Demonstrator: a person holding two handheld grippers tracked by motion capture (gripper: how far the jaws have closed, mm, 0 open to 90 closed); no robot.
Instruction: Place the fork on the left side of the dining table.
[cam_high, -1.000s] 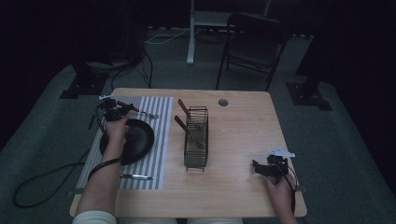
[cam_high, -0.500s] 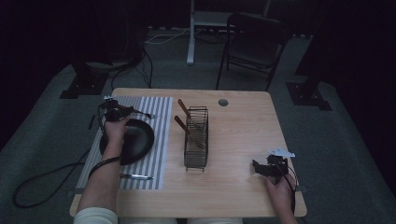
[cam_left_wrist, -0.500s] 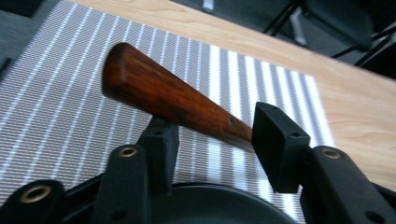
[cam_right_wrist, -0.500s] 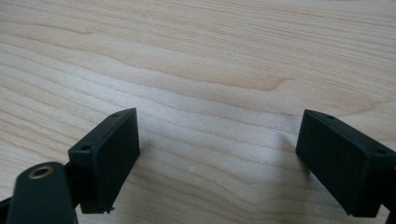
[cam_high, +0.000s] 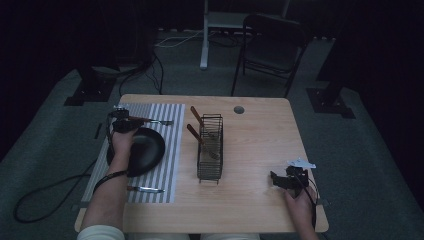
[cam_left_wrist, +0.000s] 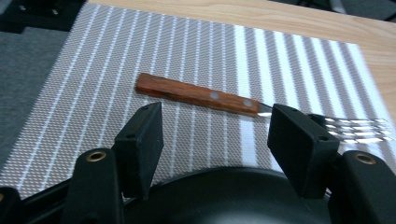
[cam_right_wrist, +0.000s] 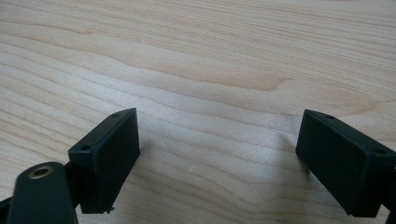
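Left claw (cam_left_wrist: 215, 135) is hovering w/ jaws apart, having just been opening, nothing between them; one wood-handled fork (cam_left_wrist: 219, 98) is lying on the striped mat (cam_left_wrist: 93, 70) just beyond, near one black plate (cam_high: 142, 150). Right claw (cam_right_wrist: 215, 158) is gaping over bare counter (cam_right_wrist: 210, 60). One knife (cam_high: 145, 189) is lying on mat's near end; one wire rack (cam_high: 210, 150) is holding 2 wood-handled utensils. Dim room, grey carpet, one chair (cam_high: 272, 45) behind.
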